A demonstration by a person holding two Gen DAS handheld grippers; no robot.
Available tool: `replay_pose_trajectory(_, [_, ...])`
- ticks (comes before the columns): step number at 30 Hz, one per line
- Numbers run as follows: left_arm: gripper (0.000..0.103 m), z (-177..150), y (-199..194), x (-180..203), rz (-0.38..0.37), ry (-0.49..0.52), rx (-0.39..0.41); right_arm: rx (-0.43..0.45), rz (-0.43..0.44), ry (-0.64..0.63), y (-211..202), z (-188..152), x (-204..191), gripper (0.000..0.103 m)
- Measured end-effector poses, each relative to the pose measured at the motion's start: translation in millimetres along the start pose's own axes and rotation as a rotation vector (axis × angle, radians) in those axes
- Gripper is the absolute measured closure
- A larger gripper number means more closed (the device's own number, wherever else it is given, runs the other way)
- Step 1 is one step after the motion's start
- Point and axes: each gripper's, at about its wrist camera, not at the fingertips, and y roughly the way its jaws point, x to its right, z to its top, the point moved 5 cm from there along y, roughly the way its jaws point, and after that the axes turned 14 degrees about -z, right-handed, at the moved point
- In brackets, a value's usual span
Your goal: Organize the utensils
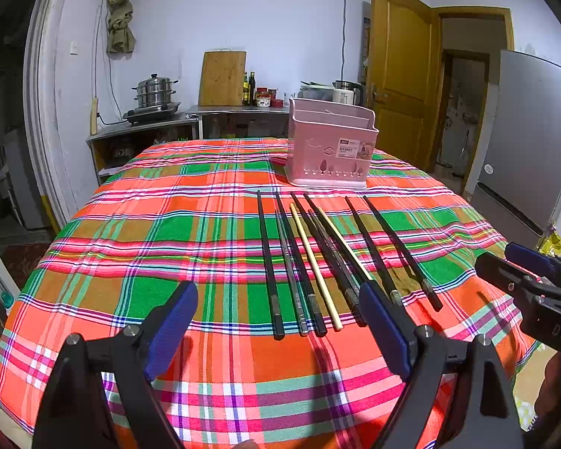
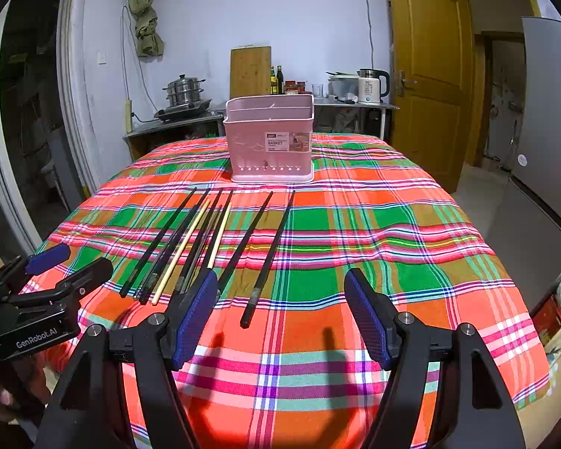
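Several chopsticks (image 1: 318,258) (image 2: 190,243), mostly black with two pale wooden ones and grey metal ones, lie side by side on the plaid tablecloth (image 1: 149,254). Behind them stands a pink utensil basket (image 1: 331,144) (image 2: 269,138). My left gripper (image 1: 280,318) hovers open over the near ends of the chopsticks, holding nothing. My right gripper (image 2: 282,307) is open above the cloth, just right of the rightmost black chopstick (image 2: 267,258). Each gripper appears at the edge of the other's view, the right gripper (image 1: 535,273) and the left gripper (image 2: 67,265).
The table drops off at the near and side edges. Behind it a counter (image 1: 149,127) holds a steamer pot (image 1: 155,91), a cutting board (image 1: 222,78), bottles and a kettle (image 2: 370,86). A wooden door (image 1: 400,75) and a fridge (image 1: 531,142) stand at the right.
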Motion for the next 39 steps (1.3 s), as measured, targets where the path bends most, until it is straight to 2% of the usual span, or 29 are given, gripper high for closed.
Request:
replay_pose_trajectory(20, [0.013,-2,3,0,-0.017,-0.003,-0.014,-0.013,0.000,-0.004,3,-1,0,0.032])
replay_pose_trajectory(26, [0.013,3,15,-9,-0.003,0.000,-0.050,-0.027,0.001,-0.032,12,5,-5,0.032])
replay_pose_trajectory(32, [0.013,17,39,-30,0.025,-0.019,-0.137,-0.071,0.029,-0.042,34,24,-12,0.032])
replay_pose_trajectory(35, [0.014,25,55,-44,0.043,-0.064,-0.195,-0.123,0.035,-0.035,54,35,-14,0.039])
replay_pose_trajectory(39, [0.025,35,78,-56,0.035,-0.107,-0.260,-0.189,0.029,-0.027,81,43,-15,0.057])
